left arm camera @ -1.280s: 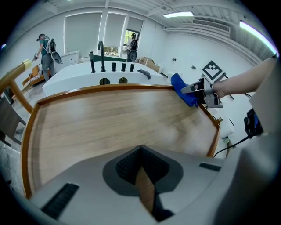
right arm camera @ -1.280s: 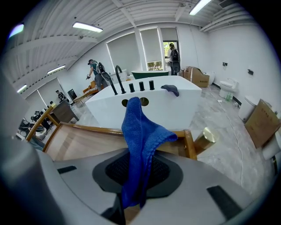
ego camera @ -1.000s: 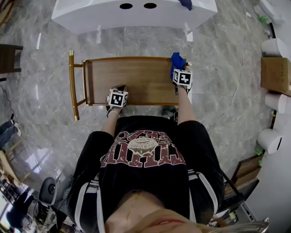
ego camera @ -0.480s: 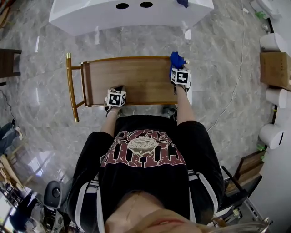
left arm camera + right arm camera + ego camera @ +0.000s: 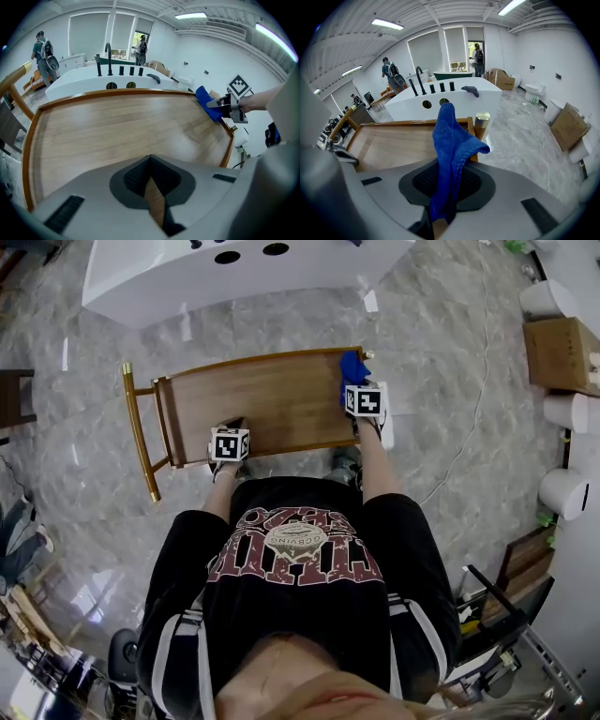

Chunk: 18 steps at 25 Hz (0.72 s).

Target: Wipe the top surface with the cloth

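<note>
Reaches forward with both bare forearms, elbows close to straight. Holds the left gripper toward 11 o'clock in the head view, pointing toward 12 o'clock, with its jaws drawn together on nothing. Holds the right gripper toward 1 o'clock, a little farther forward than the left, with its jaws clamped on a blue cloth, one fold sticking up past the tips.

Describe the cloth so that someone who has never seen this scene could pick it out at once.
In front of the white tub stands a wooden table. At its far right corner, the right claw is shut on the cloth, which sticks up from it. It is the only bright blue thing against the brown wood.
</note>
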{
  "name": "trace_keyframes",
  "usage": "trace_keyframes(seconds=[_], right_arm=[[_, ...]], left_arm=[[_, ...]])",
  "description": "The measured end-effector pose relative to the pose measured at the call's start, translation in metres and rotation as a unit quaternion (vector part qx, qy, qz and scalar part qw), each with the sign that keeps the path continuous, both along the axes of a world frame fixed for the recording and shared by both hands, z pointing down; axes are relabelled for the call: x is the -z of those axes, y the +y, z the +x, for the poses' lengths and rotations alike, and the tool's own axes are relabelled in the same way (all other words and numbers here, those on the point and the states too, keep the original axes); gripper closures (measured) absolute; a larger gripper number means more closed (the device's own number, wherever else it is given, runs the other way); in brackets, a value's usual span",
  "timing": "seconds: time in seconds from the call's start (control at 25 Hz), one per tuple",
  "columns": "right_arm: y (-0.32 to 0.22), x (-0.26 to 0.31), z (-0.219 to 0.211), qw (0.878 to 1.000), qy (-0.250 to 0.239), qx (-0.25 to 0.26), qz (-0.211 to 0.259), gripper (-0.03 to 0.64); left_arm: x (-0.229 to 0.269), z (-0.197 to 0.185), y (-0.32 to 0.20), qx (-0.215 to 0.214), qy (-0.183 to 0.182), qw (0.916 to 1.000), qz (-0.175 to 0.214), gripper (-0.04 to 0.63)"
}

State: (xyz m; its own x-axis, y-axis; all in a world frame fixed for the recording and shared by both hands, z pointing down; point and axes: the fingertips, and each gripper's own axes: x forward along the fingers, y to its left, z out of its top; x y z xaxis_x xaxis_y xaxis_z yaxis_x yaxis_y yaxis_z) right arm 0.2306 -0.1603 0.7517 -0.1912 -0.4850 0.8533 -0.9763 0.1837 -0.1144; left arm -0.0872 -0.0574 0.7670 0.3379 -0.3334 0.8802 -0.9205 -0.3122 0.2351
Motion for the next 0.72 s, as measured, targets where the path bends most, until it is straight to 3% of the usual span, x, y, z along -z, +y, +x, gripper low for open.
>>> trace_keyframes(seconds=[0.72], right_arm=[[0.038, 0.005, 0.010, 1.000, -0.009, -0.001, 0.004, 0.537]], left_arm=[[0.007, 0.008, 0.004, 0.008, 0.004, 0.9999, 0.009, 0.548]])
